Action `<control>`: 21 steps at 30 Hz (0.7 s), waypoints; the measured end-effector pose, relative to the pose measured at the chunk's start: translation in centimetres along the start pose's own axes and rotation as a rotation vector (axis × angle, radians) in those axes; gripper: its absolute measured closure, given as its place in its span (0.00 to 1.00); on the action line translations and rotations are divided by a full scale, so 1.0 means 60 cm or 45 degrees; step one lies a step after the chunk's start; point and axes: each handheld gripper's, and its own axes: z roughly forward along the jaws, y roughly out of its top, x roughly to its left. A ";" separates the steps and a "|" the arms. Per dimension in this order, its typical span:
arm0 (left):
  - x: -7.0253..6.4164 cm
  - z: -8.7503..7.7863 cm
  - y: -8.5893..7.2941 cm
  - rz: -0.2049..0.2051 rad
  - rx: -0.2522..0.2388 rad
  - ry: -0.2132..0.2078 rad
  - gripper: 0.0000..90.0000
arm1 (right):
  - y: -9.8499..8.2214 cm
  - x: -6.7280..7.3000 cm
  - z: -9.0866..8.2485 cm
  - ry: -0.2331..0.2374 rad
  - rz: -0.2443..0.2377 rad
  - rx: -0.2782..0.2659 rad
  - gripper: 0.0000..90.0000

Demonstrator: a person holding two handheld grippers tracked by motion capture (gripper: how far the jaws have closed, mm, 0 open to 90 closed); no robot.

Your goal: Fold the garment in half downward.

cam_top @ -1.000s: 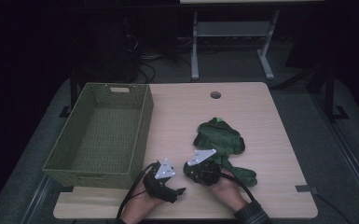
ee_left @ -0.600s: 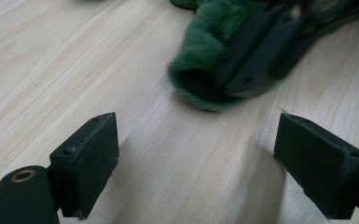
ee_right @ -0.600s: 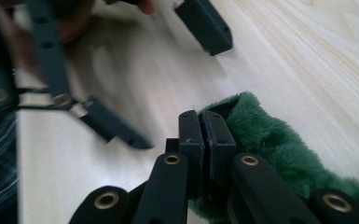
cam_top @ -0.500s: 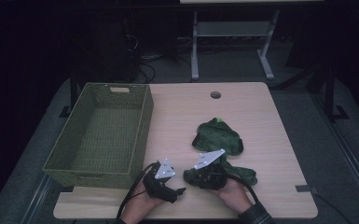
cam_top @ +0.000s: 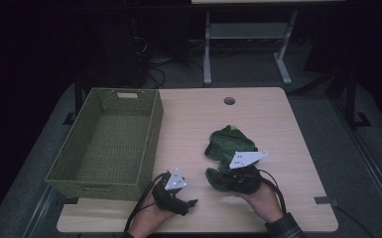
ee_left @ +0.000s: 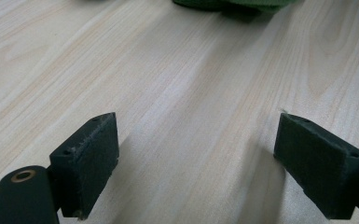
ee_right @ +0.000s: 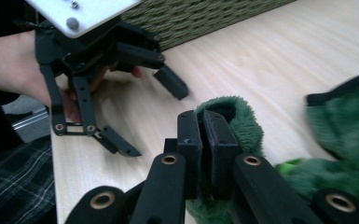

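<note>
A dark green fleece cloth (cam_top: 228, 141) lies crumpled on the wooden table (cam_top: 268, 114), right of centre. My right gripper (cam_top: 217, 179) points left at the cloth's near end. In the right gripper view the right gripper (ee_right: 201, 126) is shut on a fuzzy fold of the cloth (ee_right: 242, 121); its jaws have just eased a touch with the fold still pinched. My left gripper (cam_top: 191, 203) rests near the front edge, left of the cloth. Its jaws stand wide apart over bare wood (ee_left: 196, 158), nothing between them. The left gripper (ee_right: 154, 121) also shows open in the right gripper view.
A green woven basket (cam_top: 104, 184) stands at the table's left, its inside showing nothing. A round cable hole (cam_top: 229, 101) sits near the far edge. Beyond the table are a metal stand (cam_top: 245, 37) and cables on a dark floor.
My right gripper has shifted right and risen a little with the cloth's near end, bunching that end under it. The left gripper has stayed put.
</note>
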 end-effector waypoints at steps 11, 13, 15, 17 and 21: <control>0.000 0.000 0.000 -0.001 -0.003 0.002 0.15 | -0.033 -0.028 -0.044 -0.096 0.050 -0.008 0.92; 0.000 0.000 0.000 0.001 0.000 0.003 0.15 | -0.042 -0.034 -0.051 -0.117 0.049 -0.006 0.91; 0.000 0.000 0.000 -0.002 0.001 0.002 0.15 | -0.051 -0.037 -0.058 -0.144 0.081 0.013 0.89; 0.000 0.000 0.000 -0.002 0.001 0.002 0.15 | -0.061 -0.042 -0.065 -0.176 0.088 0.026 0.86; 0.000 0.000 0.000 -0.001 0.002 0.002 0.15 | -0.076 -0.051 -0.082 -0.231 0.111 0.042 0.84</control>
